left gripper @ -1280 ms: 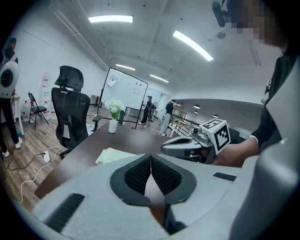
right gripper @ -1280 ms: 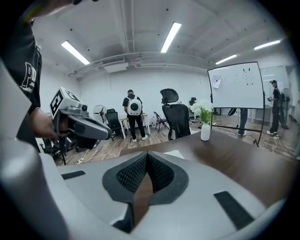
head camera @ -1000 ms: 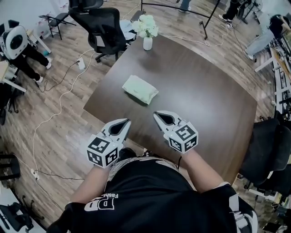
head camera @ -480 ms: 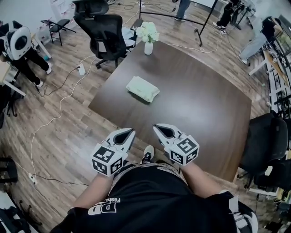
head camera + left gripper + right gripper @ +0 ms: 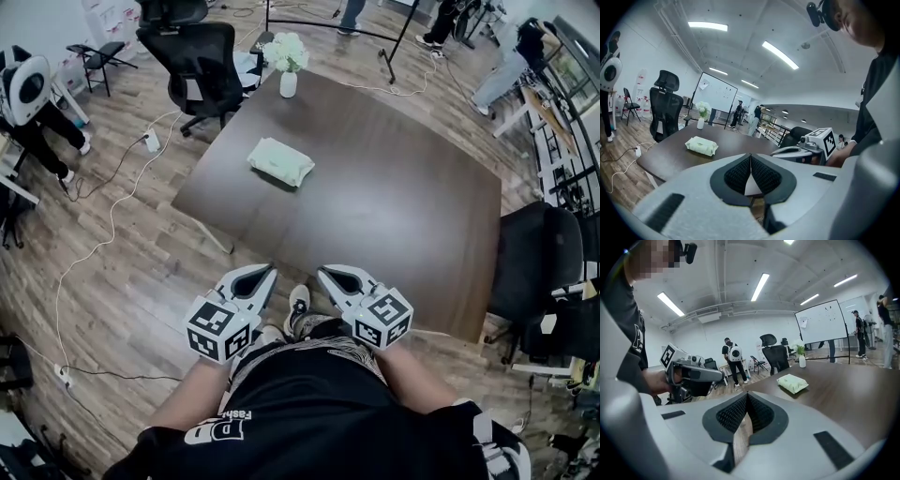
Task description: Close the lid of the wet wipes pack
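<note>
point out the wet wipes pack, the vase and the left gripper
wet wipes pack [image 5: 279, 161], head view, middle of its top
vase [image 5: 288, 85], head view, white body
left gripper [image 5: 268, 272], head view, between its fingertips

One wet wipes pack [image 5: 279, 161], one vase [image 5: 288, 84], one table [image 5: 394, 187], two grippers [image 5: 266, 270] [image 5: 322, 272].

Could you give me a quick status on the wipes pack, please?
Both shut and empty: left gripper, right gripper, short of the table. On it the wet wipes pack, flat, lid unreadable. Nothing between.
</note>
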Tool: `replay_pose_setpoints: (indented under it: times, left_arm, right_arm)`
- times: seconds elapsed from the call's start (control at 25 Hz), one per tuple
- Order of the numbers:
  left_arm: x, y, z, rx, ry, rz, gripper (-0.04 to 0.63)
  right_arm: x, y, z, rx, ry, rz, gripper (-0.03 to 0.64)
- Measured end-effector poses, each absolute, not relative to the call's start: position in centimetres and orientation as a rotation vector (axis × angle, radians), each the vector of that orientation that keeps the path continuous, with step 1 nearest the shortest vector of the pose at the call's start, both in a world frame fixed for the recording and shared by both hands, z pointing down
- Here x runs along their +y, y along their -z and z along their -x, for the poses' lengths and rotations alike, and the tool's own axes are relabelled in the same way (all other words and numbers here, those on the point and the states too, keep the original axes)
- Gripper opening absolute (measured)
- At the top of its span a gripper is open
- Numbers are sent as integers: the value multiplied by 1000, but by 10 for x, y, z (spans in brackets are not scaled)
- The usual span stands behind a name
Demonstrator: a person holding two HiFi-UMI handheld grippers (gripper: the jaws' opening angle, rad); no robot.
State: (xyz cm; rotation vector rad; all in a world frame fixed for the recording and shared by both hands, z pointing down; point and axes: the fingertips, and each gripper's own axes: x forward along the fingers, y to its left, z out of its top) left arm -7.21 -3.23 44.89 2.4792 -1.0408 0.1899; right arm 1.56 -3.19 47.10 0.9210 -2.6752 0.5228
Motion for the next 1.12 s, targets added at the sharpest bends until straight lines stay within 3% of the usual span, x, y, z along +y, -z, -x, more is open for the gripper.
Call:
replay_pose_setpoints:
  times: [1.12]
  left_arm:
    - [-23,-438,-11,-1102,-216,-2486,20]
  right_arm:
    - [-22,-453,-101,-2699,-431,-916,5]
